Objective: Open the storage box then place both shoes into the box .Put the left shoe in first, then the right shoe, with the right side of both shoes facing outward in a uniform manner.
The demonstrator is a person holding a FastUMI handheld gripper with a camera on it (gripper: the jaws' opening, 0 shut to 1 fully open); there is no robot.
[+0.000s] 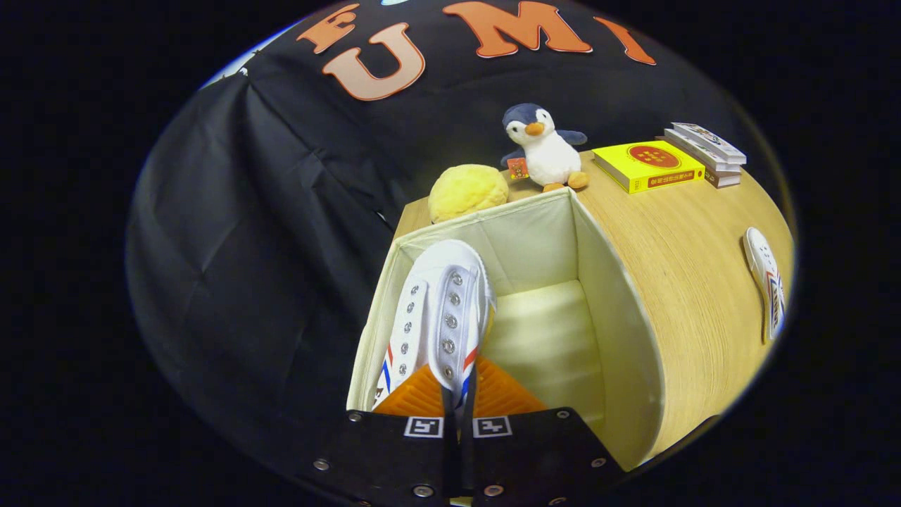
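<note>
The gripper is closed on a white shoe, its fingers pinching the upper near the eyelet rows, and the shoe hangs inside the open storage box, close against the wall on the booth-cloth side, toe pointing toward the box's far wall. The second shoe lies well apart on the desk, out beyond the box's other side. The grip looks thin to me, just a fold of canvas between the fingers, so the shoe could twist or slip if it drags on the box wall while being lowered. If it is let go while tilted it may roll onto the wrong side, and the side that should face outward would end up hidden. Setting it down mid-floor would also crowd the space the other shoe needs. The box walls look soft, so a push from the gripper could bow the rim or shove the box toward the yellow plush and the penguin toy just behind it
</note>
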